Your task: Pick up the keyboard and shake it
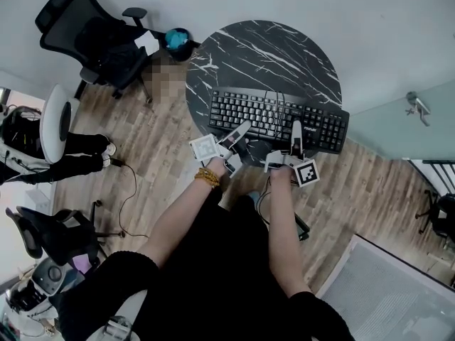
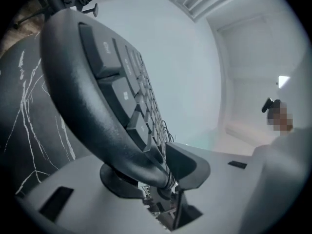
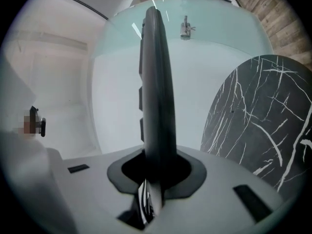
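Observation:
A black keyboard (image 1: 277, 116) hangs over the round black marble table (image 1: 263, 48), its right end past the table's rim. My right gripper (image 1: 296, 130) is shut on the keyboard's near edge, which stands edge-on between the pads in the right gripper view (image 3: 156, 82). My left gripper (image 1: 240, 130) sits at the near edge further left. In the left gripper view the keyboard (image 2: 97, 96) lies skewed between the jaws of the left gripper (image 2: 151, 172), and the pads do not press on it. The marble top (image 2: 24, 121) shows below it.
A black office chair (image 1: 92, 34) and a teal object (image 1: 176, 39) stand at the table's far left. A white chair (image 1: 57, 119) and another person's legs (image 1: 78, 155) are to the left on the wooden floor. A glass partition (image 1: 398, 119) is on the right.

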`<state>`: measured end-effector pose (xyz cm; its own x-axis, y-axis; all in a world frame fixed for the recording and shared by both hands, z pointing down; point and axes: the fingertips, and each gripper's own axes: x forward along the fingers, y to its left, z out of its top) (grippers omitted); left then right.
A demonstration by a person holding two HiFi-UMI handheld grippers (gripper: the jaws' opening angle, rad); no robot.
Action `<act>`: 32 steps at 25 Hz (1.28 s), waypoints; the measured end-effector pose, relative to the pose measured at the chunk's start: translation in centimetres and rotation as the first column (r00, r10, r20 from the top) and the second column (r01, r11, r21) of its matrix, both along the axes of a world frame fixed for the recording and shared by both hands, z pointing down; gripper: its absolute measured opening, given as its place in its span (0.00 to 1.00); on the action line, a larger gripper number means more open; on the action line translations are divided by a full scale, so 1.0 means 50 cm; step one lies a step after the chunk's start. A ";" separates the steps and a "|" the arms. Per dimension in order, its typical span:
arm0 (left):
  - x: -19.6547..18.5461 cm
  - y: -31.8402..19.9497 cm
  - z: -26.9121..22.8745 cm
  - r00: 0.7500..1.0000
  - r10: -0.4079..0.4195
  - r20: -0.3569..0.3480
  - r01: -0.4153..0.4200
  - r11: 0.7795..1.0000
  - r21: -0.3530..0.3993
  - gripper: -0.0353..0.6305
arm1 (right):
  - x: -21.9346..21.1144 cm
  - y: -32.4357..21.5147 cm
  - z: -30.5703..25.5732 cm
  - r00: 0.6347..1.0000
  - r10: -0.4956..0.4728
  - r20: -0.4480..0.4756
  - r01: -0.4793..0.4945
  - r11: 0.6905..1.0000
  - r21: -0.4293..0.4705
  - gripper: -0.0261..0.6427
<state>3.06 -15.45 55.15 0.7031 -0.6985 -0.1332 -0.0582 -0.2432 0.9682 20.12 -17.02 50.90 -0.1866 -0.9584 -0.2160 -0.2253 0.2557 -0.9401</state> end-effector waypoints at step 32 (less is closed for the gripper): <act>-0.125 -0.030 -0.068 0.986 -0.146 -0.082 0.150 0.988 0.037 0.25 | -0.138 0.038 0.041 0.994 0.022 0.104 -0.019 0.999 -0.035 0.17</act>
<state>-3.16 -16.97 51.76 0.5784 -0.7864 -0.2166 -0.0202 -0.2793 0.9600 13.23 -15.12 52.94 -0.1451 -0.9690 -0.2001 -0.1307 0.2192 -0.9669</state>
